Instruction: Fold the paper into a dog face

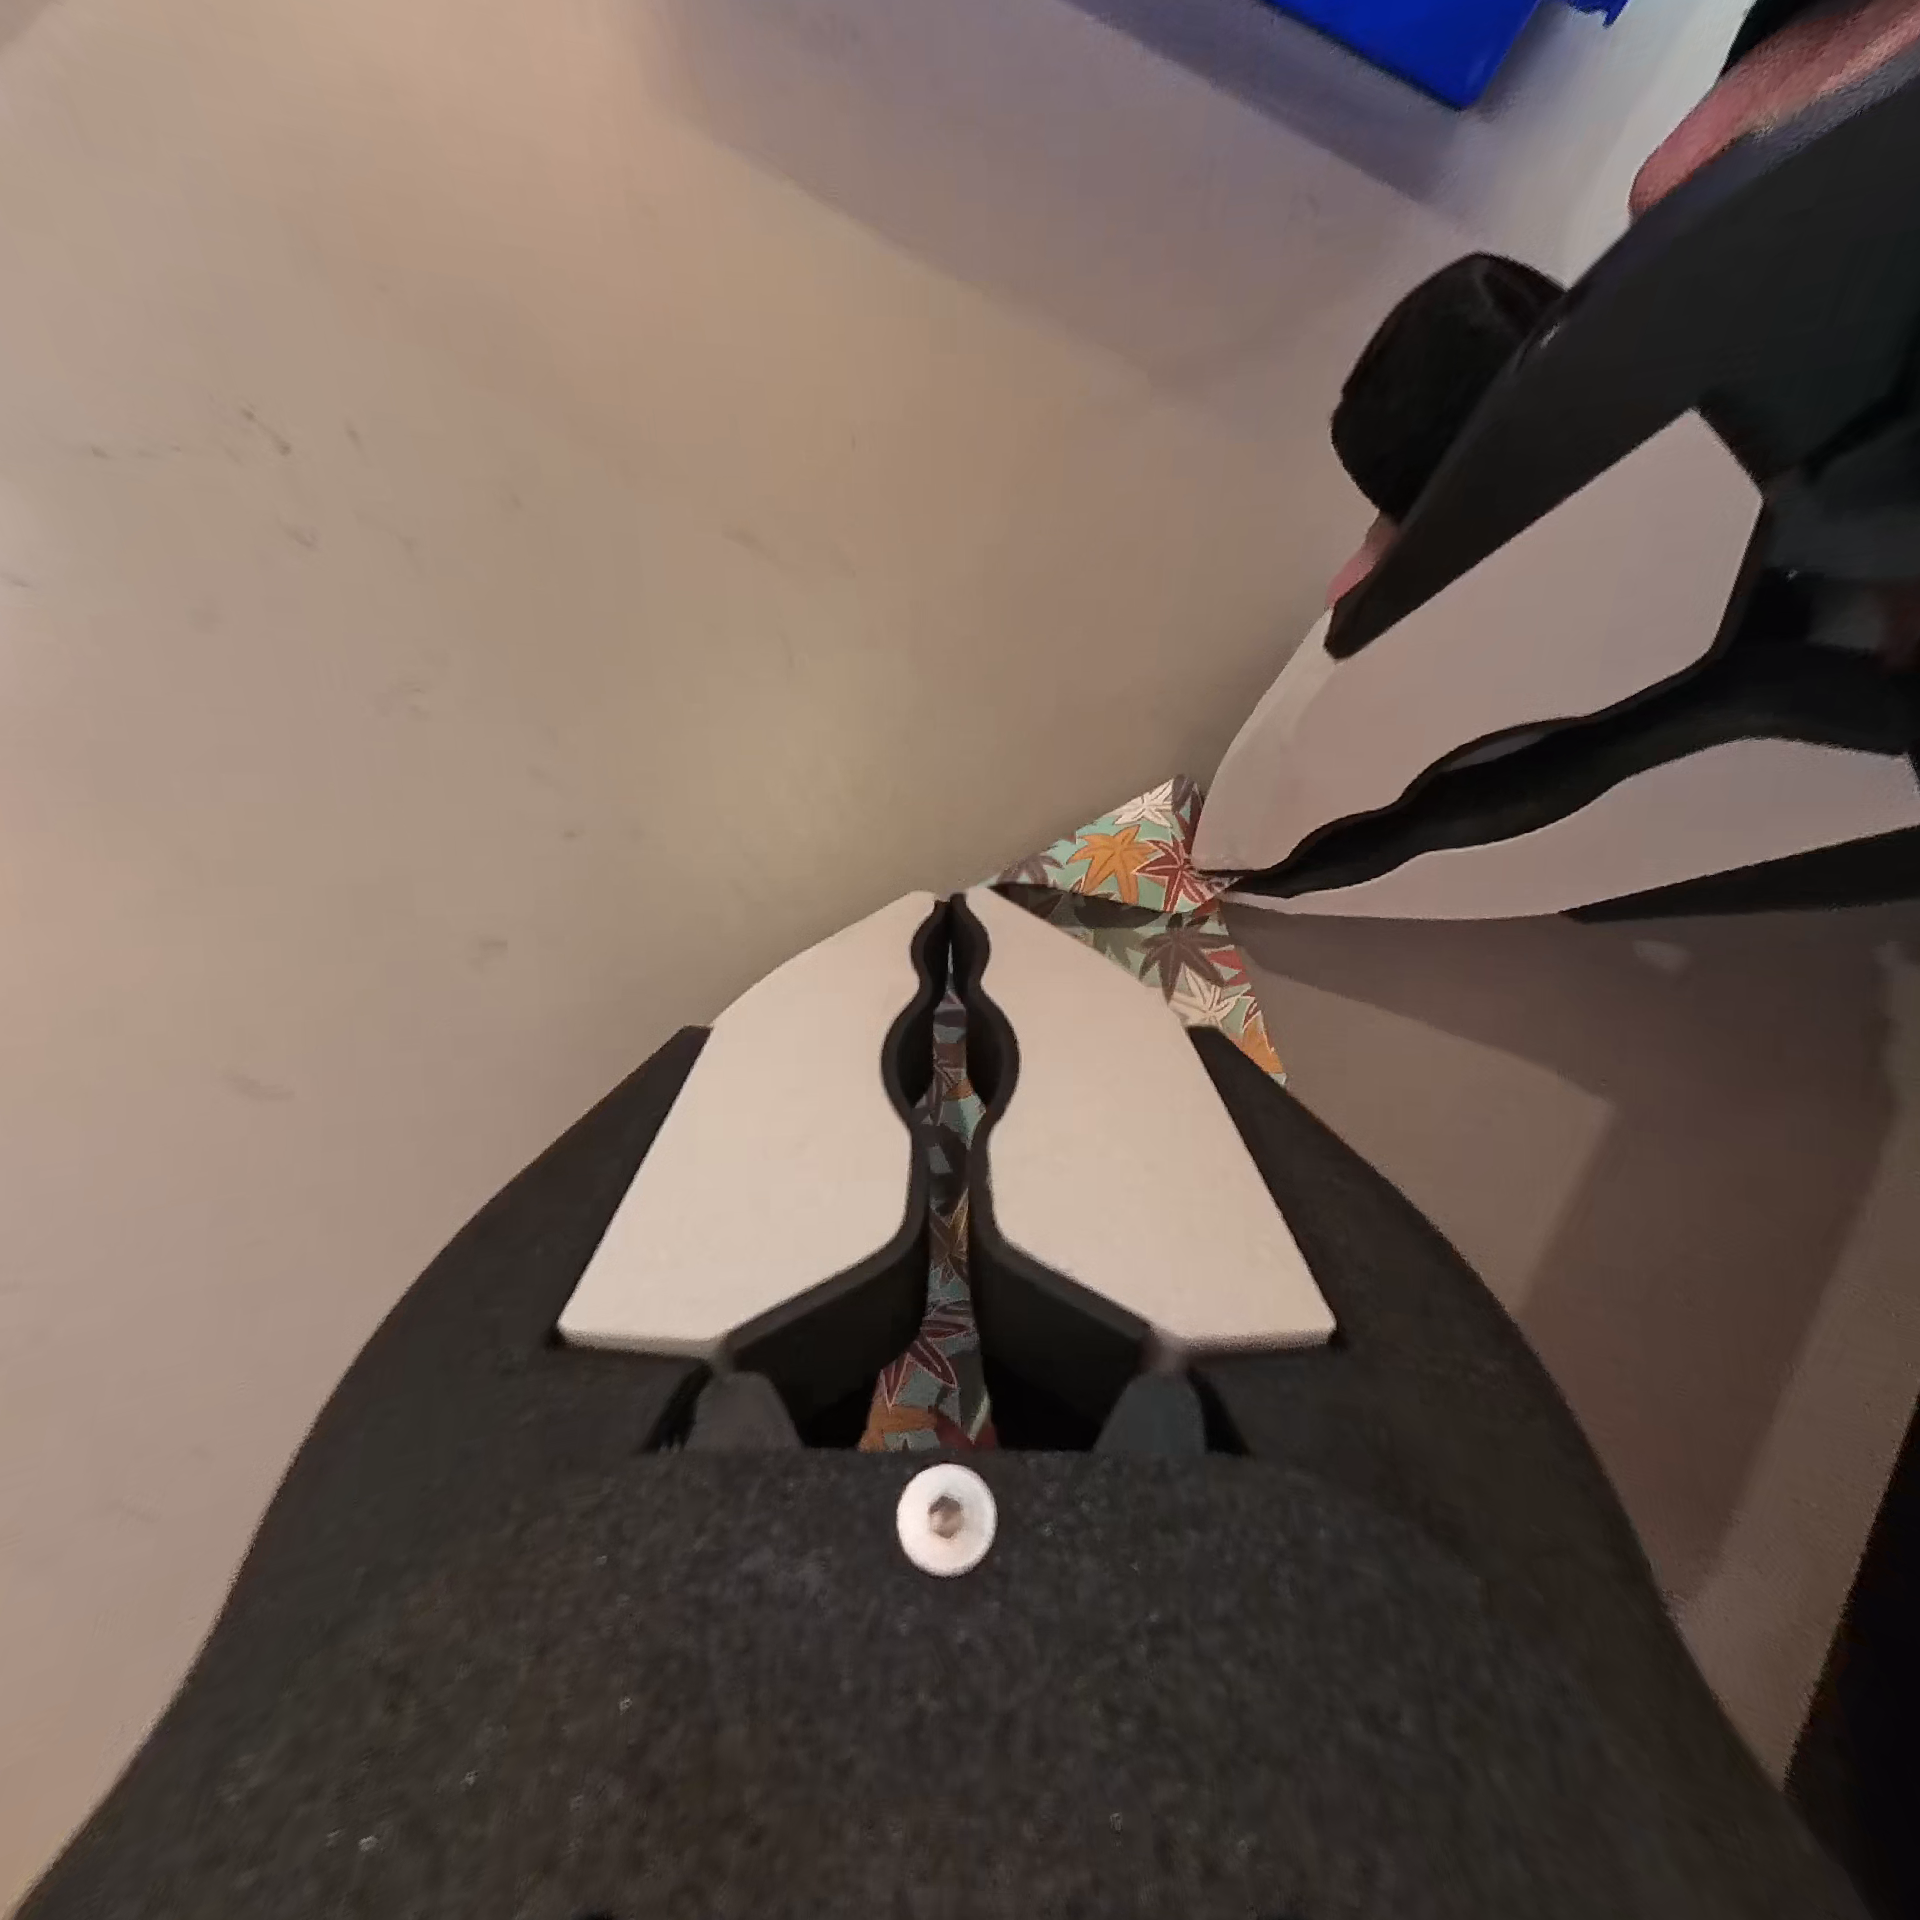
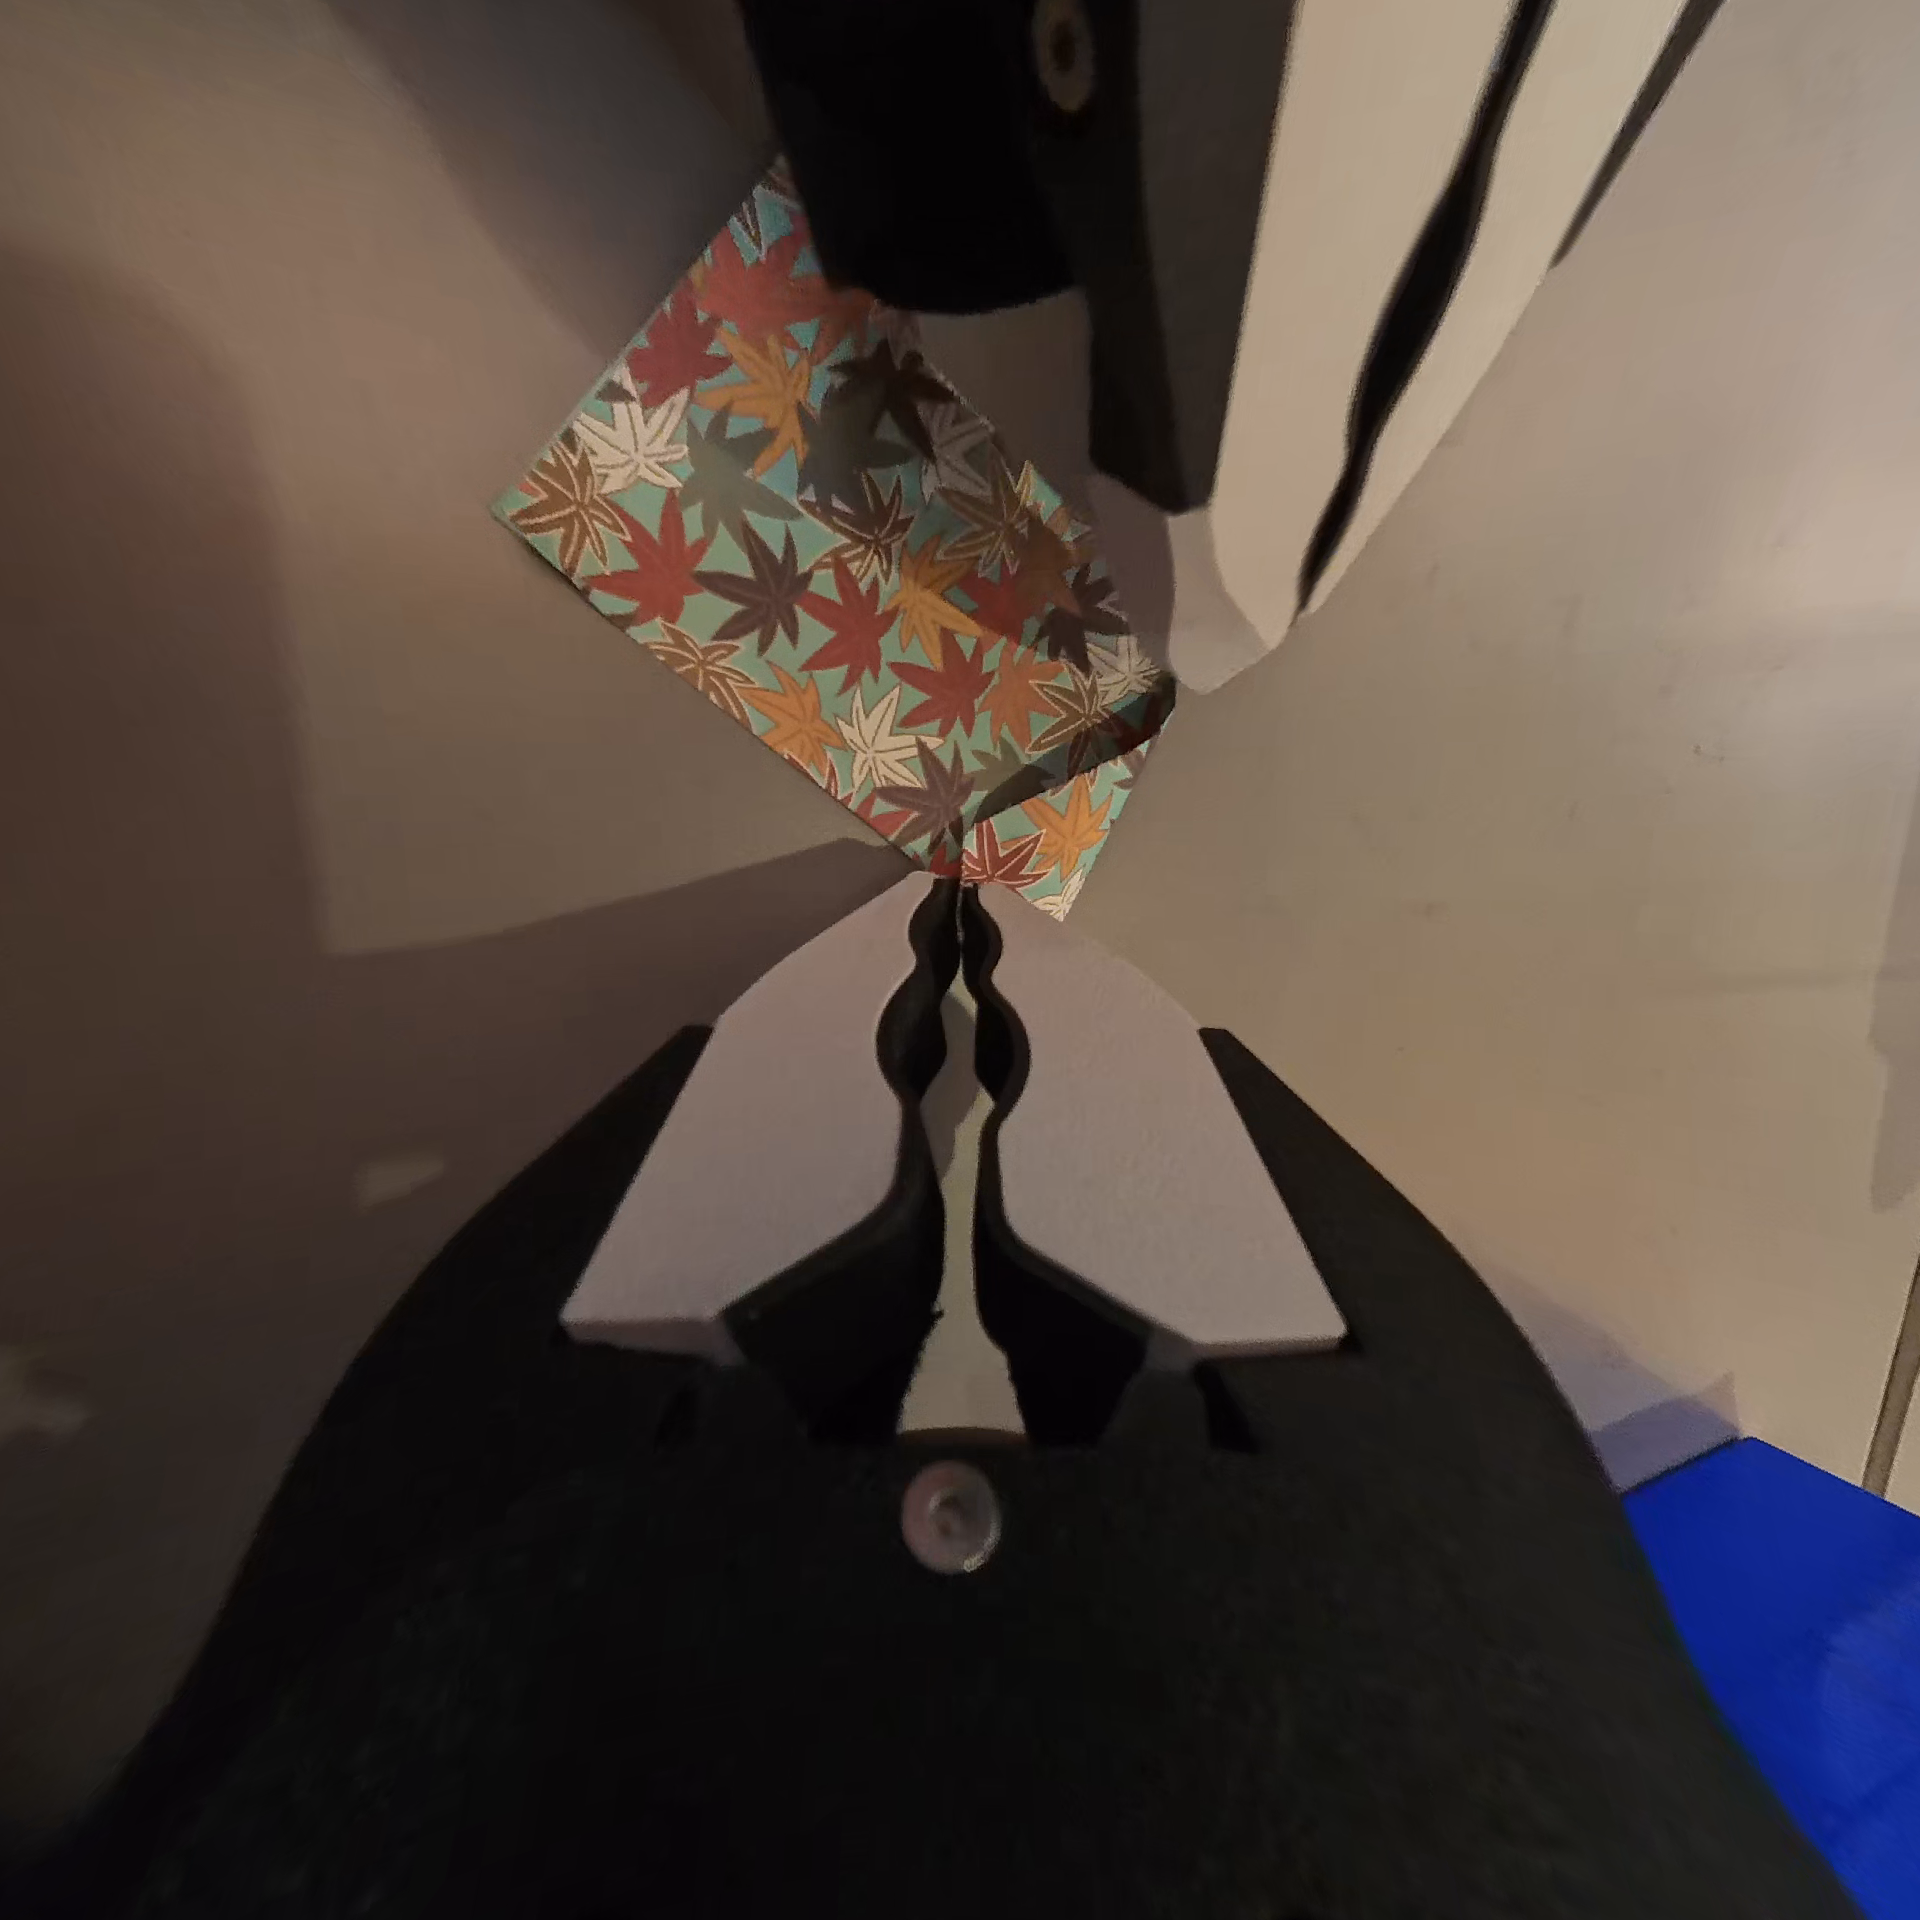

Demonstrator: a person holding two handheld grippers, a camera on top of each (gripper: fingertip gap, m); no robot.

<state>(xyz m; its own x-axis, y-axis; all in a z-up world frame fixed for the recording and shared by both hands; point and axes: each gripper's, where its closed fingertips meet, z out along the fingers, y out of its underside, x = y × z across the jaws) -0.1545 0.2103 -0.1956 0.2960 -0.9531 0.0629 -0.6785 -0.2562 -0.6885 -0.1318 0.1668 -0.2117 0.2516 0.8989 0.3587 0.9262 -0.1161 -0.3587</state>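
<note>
The paper [image 2: 831,582] is a folded sheet printed with coloured maple leaves on teal, held a little above the beige table [image 2: 1558,831]. My right gripper [image 2: 954,894] is shut on its near corner. My left gripper [image 1: 951,914] is shut with its tips at the paper's [image 1: 1153,894] edge, and more of the sheet shows through the slot between its fingers. In the left wrist view the right gripper [image 1: 1242,883] comes in from the right and pinches a corner. In the right wrist view the left gripper [image 2: 1216,665] reaches down from the top, and its black body hides the paper's far end.
A blue bin [image 1: 1403,42] stands at the far edge of the table; it also shows in the right wrist view [image 2: 1787,1662] at the lower right. A person's hand [image 1: 1766,114] holds the right gripper. The table [image 1: 416,520] stretches out to the left. Across from one pair of fingers to the other is roughly 6 cm.
</note>
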